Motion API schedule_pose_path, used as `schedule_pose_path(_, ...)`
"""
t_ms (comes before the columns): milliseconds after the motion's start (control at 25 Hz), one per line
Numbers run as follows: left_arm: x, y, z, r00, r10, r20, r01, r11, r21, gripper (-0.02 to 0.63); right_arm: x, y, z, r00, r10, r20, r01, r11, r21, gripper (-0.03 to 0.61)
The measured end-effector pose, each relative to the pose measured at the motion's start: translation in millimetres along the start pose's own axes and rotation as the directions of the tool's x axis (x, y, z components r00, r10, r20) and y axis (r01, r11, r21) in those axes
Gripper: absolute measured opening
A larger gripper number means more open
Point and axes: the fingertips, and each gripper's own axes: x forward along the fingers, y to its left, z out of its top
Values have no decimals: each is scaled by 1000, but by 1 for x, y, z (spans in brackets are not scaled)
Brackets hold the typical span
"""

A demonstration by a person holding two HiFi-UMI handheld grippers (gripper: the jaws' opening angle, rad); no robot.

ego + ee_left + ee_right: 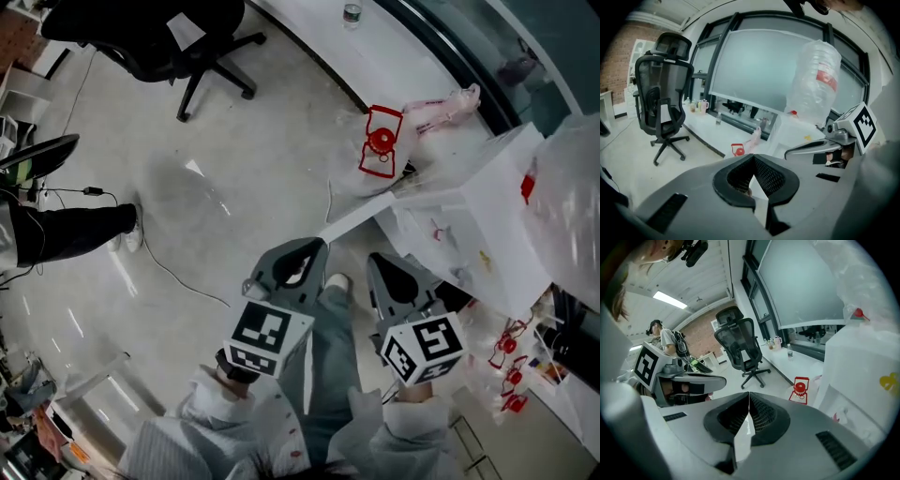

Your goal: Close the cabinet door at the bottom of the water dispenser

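Observation:
The white water dispenser (pixel 469 211) stands at the right with a large clear bottle (pixel 574 178) on top. Its bottom cabinet door (pixel 361 216) stands open, the thin white edge reaching left over the floor. My left gripper (pixel 314 247) is shut and empty, its tips just below the door's outer end. My right gripper (pixel 376 260) is also shut with nothing in it, close beside the door on the dispenser side. The left gripper view shows the dispenser (pixel 799 133) and bottle (pixel 816 77) ahead; the right gripper view has the dispenser (pixel 862 376) at its right.
A red bottle carrier (pixel 380 142) lies on the floor by a white ledge (pixel 403 56). A black office chair (pixel 178 42) stands at the back left. Another person's leg (pixel 75 232) and a cable (pixel 173 272) are at the left. Red items (pixel 506 361) lie at the lower right.

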Motion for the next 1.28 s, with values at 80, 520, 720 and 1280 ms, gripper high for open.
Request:
schedule_pose_path(80,8,6,-17,1000,-4,-14,4,1000,-4,11,16,-2,-17,1000,-3,-16,3,1000,7,14)
schedule_pose_path(520,51,49,-124,995,7,-101,-13,998,-64,11,92,-20,-109,996,-22,-83,24,1000,20,14)
schedule_pose_path(720,63,65,-166,993,33,-114,-44,994,-98,11,123,-24,-152,993,-6,-120,9,1000,22,14)
schedule_pose_path(1280,106,90,-266,970,29,-239,-64,988,-139,11,185,-36,-271,962,-33,-272,56,995,78,15)
